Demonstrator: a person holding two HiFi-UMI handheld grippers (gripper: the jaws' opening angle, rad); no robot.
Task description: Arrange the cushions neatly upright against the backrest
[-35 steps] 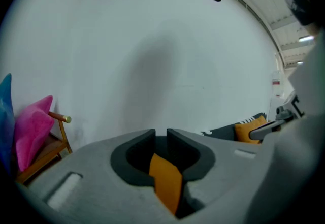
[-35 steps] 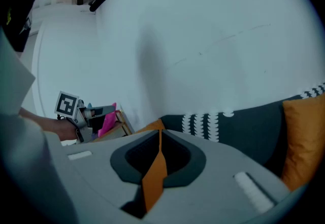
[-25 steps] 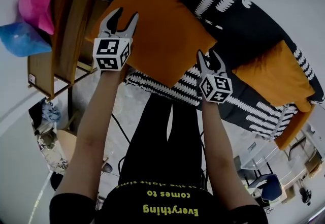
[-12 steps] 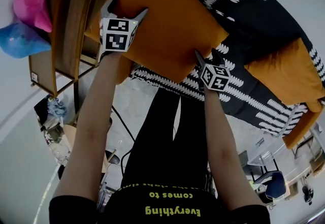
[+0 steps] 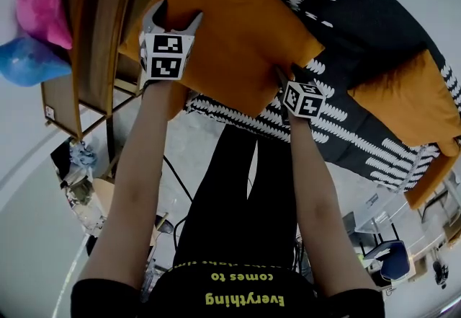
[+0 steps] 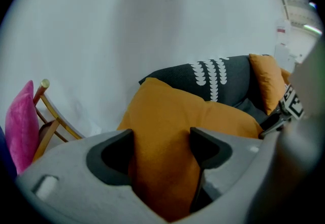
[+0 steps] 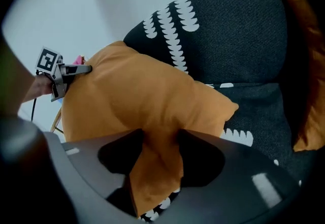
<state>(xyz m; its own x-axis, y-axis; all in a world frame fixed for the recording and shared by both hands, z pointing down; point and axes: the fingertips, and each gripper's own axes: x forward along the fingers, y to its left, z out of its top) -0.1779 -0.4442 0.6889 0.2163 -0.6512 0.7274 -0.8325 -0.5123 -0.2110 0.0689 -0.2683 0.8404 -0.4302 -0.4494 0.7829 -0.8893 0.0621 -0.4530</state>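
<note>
While it lies slanted across the seat at the left end of the sofa, the orange cushion is caught at two places; the left gripper is closing on its left edge, fabric filling the gap and touching both pads; the right gripper is closing on the near corner, which bunches between its jaws. A second cushion rests further right on the sofa; a wooden chair carrying a pink pillow stands beside the left end.
</note>
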